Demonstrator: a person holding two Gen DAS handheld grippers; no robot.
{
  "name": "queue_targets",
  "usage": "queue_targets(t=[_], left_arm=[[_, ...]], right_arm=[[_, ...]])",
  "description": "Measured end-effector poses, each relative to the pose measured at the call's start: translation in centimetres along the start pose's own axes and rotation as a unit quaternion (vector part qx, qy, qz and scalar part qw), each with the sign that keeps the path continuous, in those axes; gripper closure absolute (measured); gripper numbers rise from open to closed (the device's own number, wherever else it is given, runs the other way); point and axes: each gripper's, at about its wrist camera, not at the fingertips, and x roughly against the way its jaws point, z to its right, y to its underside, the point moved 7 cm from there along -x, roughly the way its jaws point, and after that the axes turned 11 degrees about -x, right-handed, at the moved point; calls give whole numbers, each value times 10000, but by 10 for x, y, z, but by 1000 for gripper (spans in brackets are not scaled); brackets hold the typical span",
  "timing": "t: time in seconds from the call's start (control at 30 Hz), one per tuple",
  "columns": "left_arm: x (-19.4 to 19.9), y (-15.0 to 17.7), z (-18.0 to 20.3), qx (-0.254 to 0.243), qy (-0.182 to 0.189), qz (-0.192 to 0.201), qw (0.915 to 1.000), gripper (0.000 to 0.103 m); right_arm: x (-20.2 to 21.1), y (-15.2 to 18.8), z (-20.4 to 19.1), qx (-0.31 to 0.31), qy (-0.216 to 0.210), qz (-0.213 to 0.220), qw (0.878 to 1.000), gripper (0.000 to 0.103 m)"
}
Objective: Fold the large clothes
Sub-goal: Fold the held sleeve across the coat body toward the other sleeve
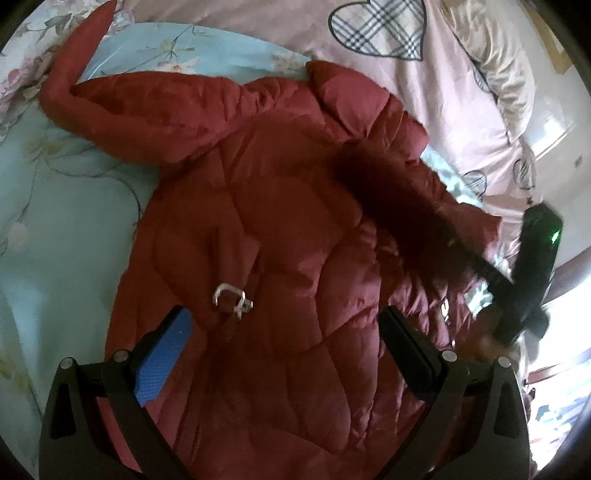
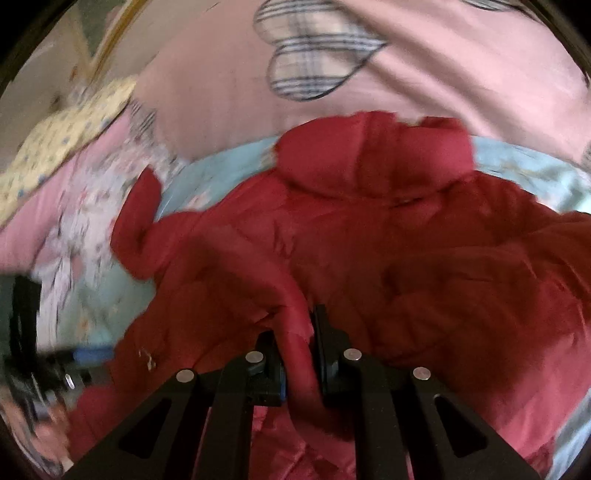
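A dark red quilted jacket lies spread on the bed, one sleeve stretched toward the far left and a metal buckle on its front. My left gripper hovers over the jacket's body, open, with nothing between its fingers. In the right wrist view the jacket shows its hood at the far side. My right gripper is shut on a fold of the jacket's fabric. From the left wrist view the right gripper appears blurred at the right, a lifted strip of jacket trailing from it.
The jacket rests on a light blue floral sheet. Behind it lies a pink quilt with plaid hearts. A yellow patterned cloth sits at the far left. The left gripper's blue pad shows at the left edge.
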Motion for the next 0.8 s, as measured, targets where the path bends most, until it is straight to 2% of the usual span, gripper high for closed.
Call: queue_targets(t=[0.1,0.23,0.5,0.53,0.6,0.63,0.67,0.7,0.77,0.8], left_arm=[[-1,-17,-9,89,146,67,9998,1],[-15,-49,-18,179,396,55,9990,1],[-64,-99,-7,-59,743,-216,9970,3],[-69,-102,-3,-113,815,-247,9963,10],[-79,-105,4,-234,875,-386,9951,30],[-85,-105,7,-312,869,-469,9946,56],[-90,-105,11,-390,896,-530,9938,75],[-92,-105,13,-427,919,-544,9934,76],[-90,-106,14,-445,932,-439,9937,89],[-86,-107,13,-459,880,-350,9944,89]], right_arm=[[-13,12,-14,379,-289,-223,9986,91],[-22,22,-24,783,-339,-319,9958,88],[-22,23,-21,759,-342,-350,9959,86],[-23,21,-24,758,-342,-335,9960,86],[-21,21,-24,725,-346,-335,9962,86],[-21,20,-24,718,-342,-340,9963,86],[-20,20,-24,708,-329,-347,9963,85],[-20,20,-23,695,-287,-361,9965,83],[-15,20,-21,615,-276,-394,9969,74],[-10,22,-19,549,-321,-395,9972,72]])
